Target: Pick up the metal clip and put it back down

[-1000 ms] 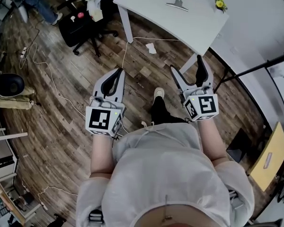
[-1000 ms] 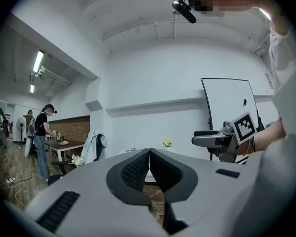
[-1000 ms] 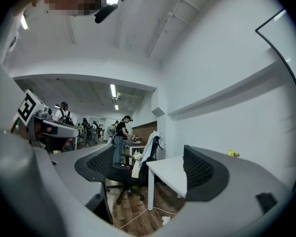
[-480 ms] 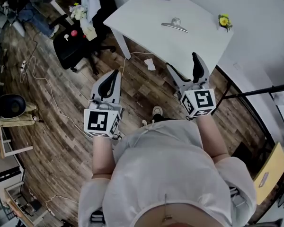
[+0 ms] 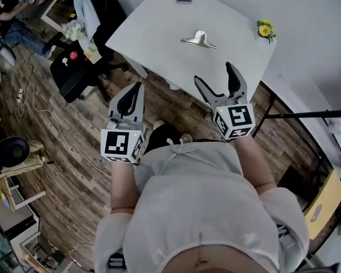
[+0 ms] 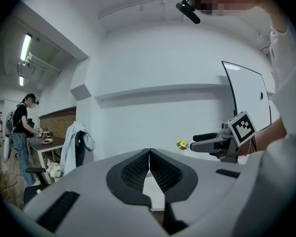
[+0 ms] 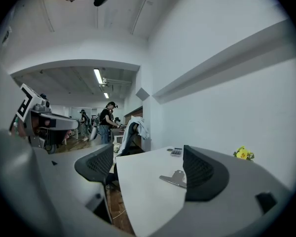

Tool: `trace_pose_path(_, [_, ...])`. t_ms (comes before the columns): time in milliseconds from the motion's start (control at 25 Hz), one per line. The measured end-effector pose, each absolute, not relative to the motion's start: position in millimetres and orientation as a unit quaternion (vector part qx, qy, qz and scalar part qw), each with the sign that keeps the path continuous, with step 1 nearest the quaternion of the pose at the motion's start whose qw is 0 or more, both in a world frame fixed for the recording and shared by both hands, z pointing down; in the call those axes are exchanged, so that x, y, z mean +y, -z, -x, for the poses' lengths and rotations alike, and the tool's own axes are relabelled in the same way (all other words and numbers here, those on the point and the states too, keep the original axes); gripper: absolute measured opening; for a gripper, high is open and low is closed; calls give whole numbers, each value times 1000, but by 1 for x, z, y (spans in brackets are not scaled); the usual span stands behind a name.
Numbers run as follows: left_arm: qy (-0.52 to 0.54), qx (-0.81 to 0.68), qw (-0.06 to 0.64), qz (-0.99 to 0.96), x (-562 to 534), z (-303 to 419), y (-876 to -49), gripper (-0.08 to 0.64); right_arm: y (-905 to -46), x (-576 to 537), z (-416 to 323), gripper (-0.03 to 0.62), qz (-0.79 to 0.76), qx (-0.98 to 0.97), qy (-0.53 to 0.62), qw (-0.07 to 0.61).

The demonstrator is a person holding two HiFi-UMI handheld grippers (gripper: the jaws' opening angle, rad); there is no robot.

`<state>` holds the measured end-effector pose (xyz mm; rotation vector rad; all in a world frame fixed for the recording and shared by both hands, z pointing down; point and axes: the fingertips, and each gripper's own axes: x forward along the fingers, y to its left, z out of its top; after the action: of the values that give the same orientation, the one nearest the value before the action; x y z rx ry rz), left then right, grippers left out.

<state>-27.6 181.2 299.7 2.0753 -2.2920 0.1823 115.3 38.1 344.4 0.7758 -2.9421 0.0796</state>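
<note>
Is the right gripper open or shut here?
Open. In its own view the right gripper has its jaws wide apart, gripping nothing; the metal clip lies ahead on the white table.

Right tongs (image 7: 148, 150) wide apart, metal clip (image 7: 173, 179) ahead on white table (image 7: 143, 196)

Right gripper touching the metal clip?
Apart. Head view shows bare white table between the open right gripper and the metal clip.
</note>
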Motion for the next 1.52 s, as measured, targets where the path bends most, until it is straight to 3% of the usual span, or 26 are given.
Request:
trace_pose_path(440, [-62, -662, 21, -747, 37, 91, -308, 20, -383, -69, -76, 436, -350, -930, -65, 91])
trace_pose_path(800, [-69, -592, 56, -801, -71, 145, -336, 20, -436, -135, -36, 437, -419, -886, -115, 164])
trace_pose_path(1520, [-124, -470, 117, -866, -171, 159, -438, 20, -589, -194, 4, 424, -462, -795, -247, 305])
